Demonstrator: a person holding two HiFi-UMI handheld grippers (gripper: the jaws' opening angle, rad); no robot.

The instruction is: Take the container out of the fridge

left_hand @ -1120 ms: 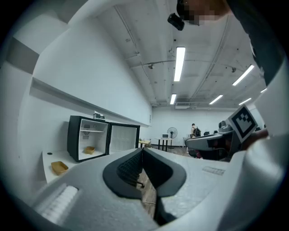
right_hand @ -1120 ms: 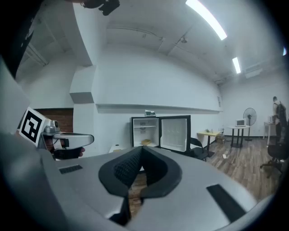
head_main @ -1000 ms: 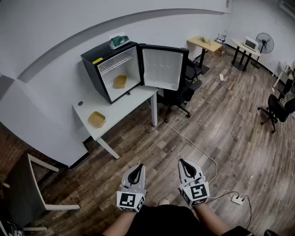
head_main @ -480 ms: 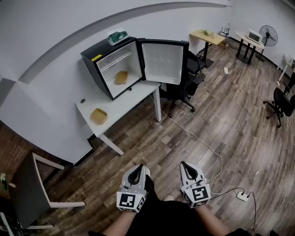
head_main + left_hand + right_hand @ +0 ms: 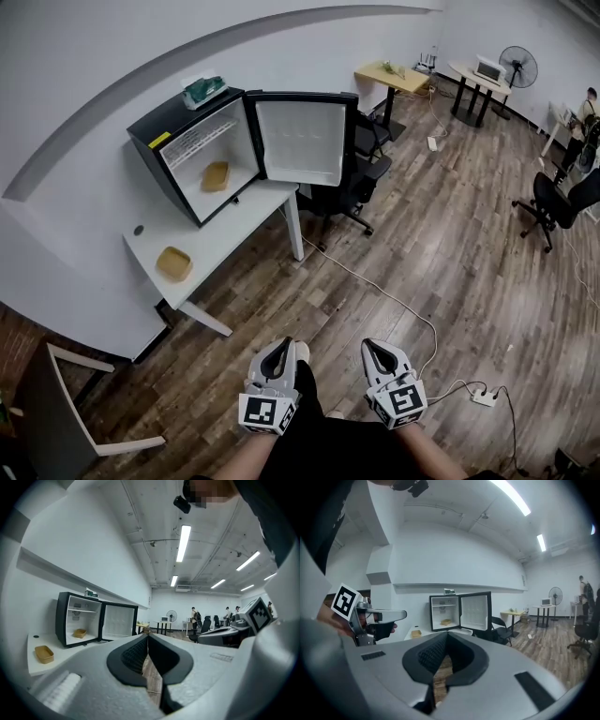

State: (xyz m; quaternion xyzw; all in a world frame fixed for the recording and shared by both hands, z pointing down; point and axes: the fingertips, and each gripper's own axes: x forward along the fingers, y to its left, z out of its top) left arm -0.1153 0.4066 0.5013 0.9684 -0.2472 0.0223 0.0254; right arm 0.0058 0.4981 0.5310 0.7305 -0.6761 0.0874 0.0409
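the left gripper (image 5: 279,345) and the right gripper (image 5: 380,345) sit side by side at the bottom middle of the head view. both are over the wood floor (image 5: 422,234) and well apart from the fridge (image 5: 178,155). in the left gripper view the fingers (image 5: 135,656) are clenched together at their tips with nothing between them. the right gripper view shows its fingers (image 5: 432,654) likewise pressed shut and empty.

the black fridge stands on a white surface (image 5: 239,220) in the upper left of the head view. its door (image 5: 302,141) is swung wide open to the right. the container (image 5: 216,175), a shallow tan tray, lies on the bottom of the fridge's inside, below a wire shelf (image 5: 194,142). a second tan tray (image 5: 173,263) rests on the surface to the lower left of the fridge, apart from it.

a green object (image 5: 203,91) lies on top of the fridge. a black office chair (image 5: 352,178) stands just beside the open door. a white power strip (image 5: 484,397) lies on the floor at the lower right of the frame.
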